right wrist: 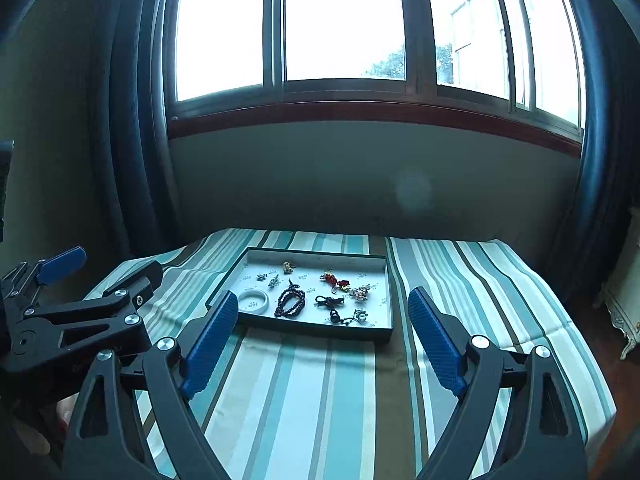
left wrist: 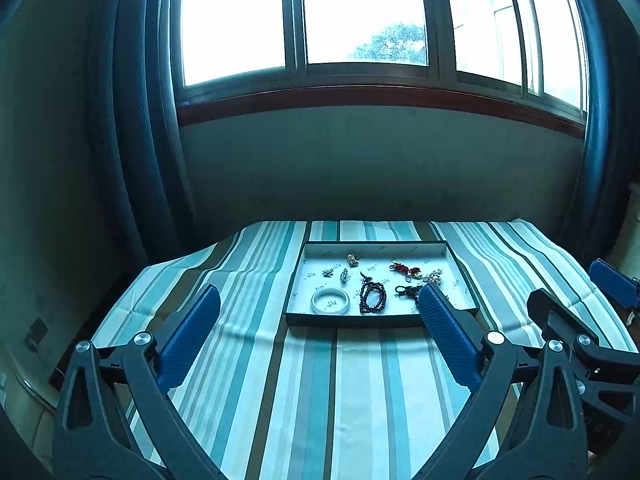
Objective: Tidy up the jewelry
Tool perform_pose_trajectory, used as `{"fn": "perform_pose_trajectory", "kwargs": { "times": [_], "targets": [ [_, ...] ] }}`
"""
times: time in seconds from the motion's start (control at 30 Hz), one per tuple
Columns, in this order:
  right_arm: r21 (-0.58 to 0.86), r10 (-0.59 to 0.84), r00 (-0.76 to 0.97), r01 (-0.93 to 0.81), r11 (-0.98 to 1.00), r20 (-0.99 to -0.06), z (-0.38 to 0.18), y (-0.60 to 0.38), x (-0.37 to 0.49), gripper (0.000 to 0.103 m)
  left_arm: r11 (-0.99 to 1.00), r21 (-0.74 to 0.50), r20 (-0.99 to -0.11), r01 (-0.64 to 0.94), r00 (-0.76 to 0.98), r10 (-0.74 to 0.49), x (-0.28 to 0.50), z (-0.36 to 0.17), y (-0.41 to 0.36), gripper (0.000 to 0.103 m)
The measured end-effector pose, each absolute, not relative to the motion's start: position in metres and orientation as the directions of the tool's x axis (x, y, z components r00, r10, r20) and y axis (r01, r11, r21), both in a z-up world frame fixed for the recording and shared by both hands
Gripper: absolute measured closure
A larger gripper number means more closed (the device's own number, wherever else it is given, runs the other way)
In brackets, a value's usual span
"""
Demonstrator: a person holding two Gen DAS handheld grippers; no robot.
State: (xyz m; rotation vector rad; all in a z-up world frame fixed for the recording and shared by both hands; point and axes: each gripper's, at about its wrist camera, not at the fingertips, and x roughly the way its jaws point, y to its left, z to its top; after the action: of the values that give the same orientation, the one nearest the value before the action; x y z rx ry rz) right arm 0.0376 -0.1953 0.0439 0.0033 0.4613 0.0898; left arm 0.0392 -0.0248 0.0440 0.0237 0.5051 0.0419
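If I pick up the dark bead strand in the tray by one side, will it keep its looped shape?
Probably not. The dark bead strand lies coiled in slack loops on the tray, so it likely droops and unwinds when lifted. Its small round beads may slip between the wide tongs pads. It looks light.

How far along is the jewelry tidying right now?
Done, it seems: every piece in view lies spread out inside the tray, such as the white bangle, the dark bead string and the red charm. In hand: nothing; the left tool and right tool are open and empty. Left: nothing on the striped cloth.
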Motion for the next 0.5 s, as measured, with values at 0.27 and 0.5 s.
{"fn": "perform_pose_trajectory", "kwargs": {
  "times": [0.27, 0.5],
  "targets": [
    [0.015, 0.089, 0.895, -0.092, 0.996, -0.437, 0.0455, -0.1918, 0.0330, 0.017, 0.999, 0.023, -0.483, -0.037, 0.875, 0.043, 0.0360, 0.0442, -0.0200, 0.004],
    [0.010, 0.088, 0.896, -0.093, 0.996, -0.435, 0.0460, -0.1909, 0.0314, 0.017, 0.999, 0.013, -0.485, -0.037, 0.874, 0.039, 0.0355, 0.0431, -0.0178, 0.004]
  ]
}}
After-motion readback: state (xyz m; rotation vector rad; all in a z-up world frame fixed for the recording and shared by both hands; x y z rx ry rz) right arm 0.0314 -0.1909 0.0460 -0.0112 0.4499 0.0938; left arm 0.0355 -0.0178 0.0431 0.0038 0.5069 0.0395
